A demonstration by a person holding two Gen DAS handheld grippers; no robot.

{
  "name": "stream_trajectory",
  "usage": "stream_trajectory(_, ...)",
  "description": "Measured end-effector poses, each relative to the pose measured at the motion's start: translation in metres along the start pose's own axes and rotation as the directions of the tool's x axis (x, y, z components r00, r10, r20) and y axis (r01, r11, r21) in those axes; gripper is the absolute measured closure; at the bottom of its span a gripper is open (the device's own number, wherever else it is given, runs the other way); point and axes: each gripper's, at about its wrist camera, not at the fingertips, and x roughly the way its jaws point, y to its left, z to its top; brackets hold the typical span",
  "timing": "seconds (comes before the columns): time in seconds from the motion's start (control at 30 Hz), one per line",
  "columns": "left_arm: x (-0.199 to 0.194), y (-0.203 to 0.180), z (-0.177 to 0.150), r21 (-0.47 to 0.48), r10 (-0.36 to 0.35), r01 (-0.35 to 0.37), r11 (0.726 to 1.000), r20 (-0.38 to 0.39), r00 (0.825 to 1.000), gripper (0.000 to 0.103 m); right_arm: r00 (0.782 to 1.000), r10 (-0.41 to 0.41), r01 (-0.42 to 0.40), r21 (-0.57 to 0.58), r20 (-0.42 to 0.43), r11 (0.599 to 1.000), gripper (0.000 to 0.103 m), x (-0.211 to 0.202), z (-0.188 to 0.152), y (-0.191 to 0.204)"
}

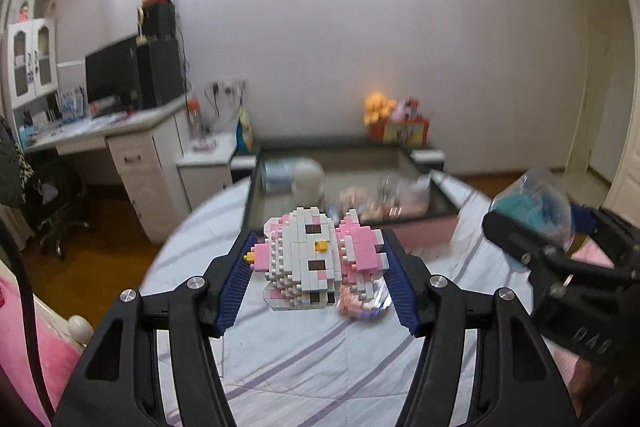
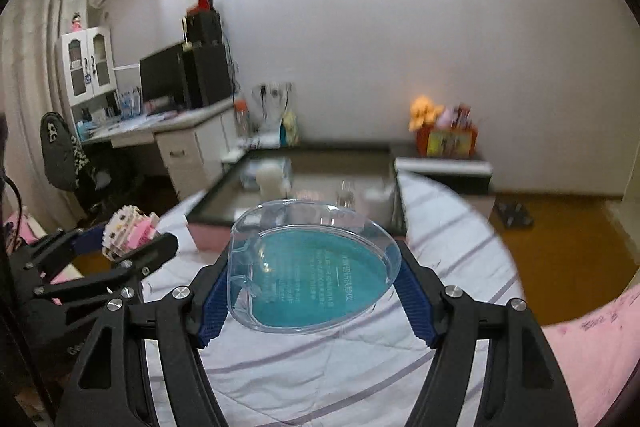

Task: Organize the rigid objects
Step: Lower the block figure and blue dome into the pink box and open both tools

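Note:
My left gripper (image 1: 318, 259) is shut on a pink and white brick figure (image 1: 320, 259) and holds it above the striped bed sheet (image 1: 304, 359). My right gripper (image 2: 314, 267) is shut on a clear plastic heart-shaped case (image 2: 308, 271) with a teal insert, also above the bed. The right gripper and its case (image 1: 532, 203) show at the right in the left wrist view. The left gripper with the brick figure (image 2: 128, 231) shows at the left in the right wrist view.
A dark shallow tray (image 1: 436, 183) at the bed's far end holds a white jar (image 1: 308, 179) and several small items. A white desk (image 1: 132, 143) with a monitor stands at the left. An orange box (image 1: 400, 127) stands by the far wall.

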Motion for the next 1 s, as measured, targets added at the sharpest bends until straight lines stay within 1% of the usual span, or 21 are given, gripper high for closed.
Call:
stream_trajectory(0.13, -0.035, -0.002, 0.008, 0.01, 0.008, -0.008, 1.0, 0.08, 0.997, 0.04, 0.997, 0.014, -0.013, -0.013, 0.078, 1.0, 0.029, -0.03, 0.011, 0.011)
stream_trajectory(0.23, -0.056, -0.003, 0.013, 0.011, 0.017, -0.018, 1.0, 0.133, 0.991, 0.04, 0.992, 0.008, -0.004, -0.03, 0.129, 1.0, 0.029, -0.048, 0.018, 0.018)
stream_trajectory(0.37, -0.077, -0.005, 0.018, 0.005, 0.019, -0.02, 1.0, 0.182, 0.983, 0.04, 0.983, 0.0, 0.006, -0.035, 0.186, 0.999, 0.029, -0.068, 0.026, 0.024)
stream_trajectory(0.53, -0.095, -0.005, 0.028, 0.003, 0.046, -0.049, 0.999, 0.247, 0.968, 0.04, 0.971, -0.001, 0.013, -0.047, 0.24, 0.999, 0.029, -0.084, 0.035, 0.032)
stream_trajectory(0.63, -0.099, -0.005, 0.033, 0.0, 0.055, -0.057, 0.998, 0.265, 0.963, 0.04, 0.964, -0.005, 0.02, -0.055, 0.267, 0.998, 0.029, -0.089, 0.041, 0.038)
stream_trajectory(0.73, -0.097, -0.003, 0.035, 0.001, 0.055, -0.058, 0.998, 0.263, 0.963, 0.04, 0.96, -0.004, 0.022, -0.062, 0.279, 0.998, 0.029, -0.089, 0.045, 0.042)
stream_trajectory(1.0, -0.075, -0.005, 0.041, 0.014, 0.069, -0.075, 0.997, 0.247, 0.966, 0.04, 0.965, -0.002, 0.018, -0.058, 0.261, 0.998, 0.029, -0.073, 0.047, 0.04)
